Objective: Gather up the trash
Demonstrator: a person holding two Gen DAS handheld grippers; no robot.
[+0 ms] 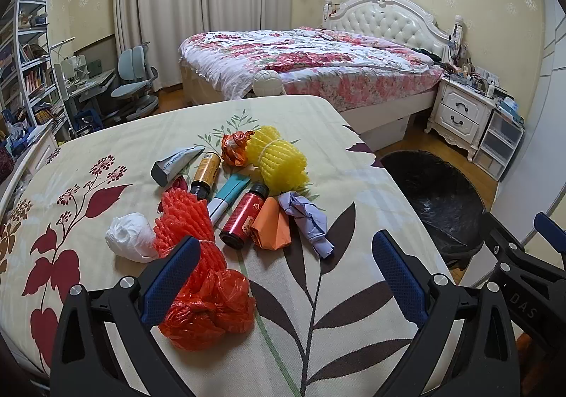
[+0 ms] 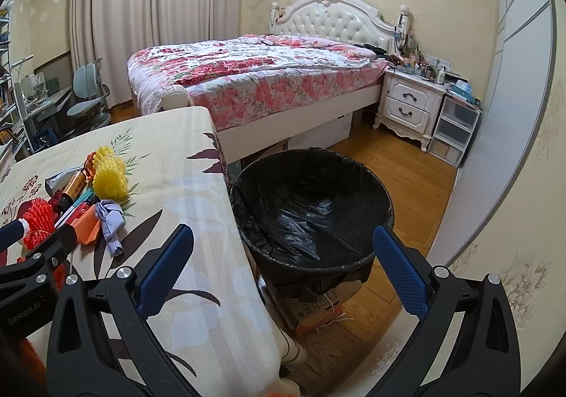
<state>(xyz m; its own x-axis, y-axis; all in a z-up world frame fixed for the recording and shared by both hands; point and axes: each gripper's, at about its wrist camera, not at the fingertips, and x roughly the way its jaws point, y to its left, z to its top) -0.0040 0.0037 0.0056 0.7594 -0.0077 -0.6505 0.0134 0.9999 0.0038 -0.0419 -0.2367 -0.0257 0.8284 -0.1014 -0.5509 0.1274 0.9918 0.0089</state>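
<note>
1. Left gripper (image 1: 283,273): jaws spread wide, holding nothing; it hangs over the near edge of the table (image 1: 106,149). Blue pads (image 1: 169,287) carry a dimpled texture, presumably for grip on slippery scraps.
2. Right gripper (image 2: 279,273): also wide apart and empty, straddling the table edge and the bin, apparently ready to ferry items across.
3. Trash pile, centre of the table, at 12 o'clock from the left gripper:
   - red foam fruit net (image 1: 187,227), ribbed and springy, joined to a crinkled red plastic bag (image 1: 212,308), nearest the left pad;
   - yellow foam fruit net (image 1: 279,160), bundled, tied;
   - white crumpled tissue (image 1: 129,236);
   - lavender crumpled paper (image 1: 307,220);
   - orange folded paper (image 1: 272,227);
   - red bottle (image 1: 244,220) and amber bottle (image 1: 205,172), rigid, lying down, liable to roll;
   - grey squeezed tube (image 1: 177,165);
   - teal-and-white marker (image 1: 226,197);
   - orange foil wrapper (image 1: 237,147).
4. Trash bin (image 2: 311,213): round, lined with a glossy black bag, on the floor just beside the table, at 2 o'clock from the pile; it looks empty, so collecting seems not yet begun.
</note>
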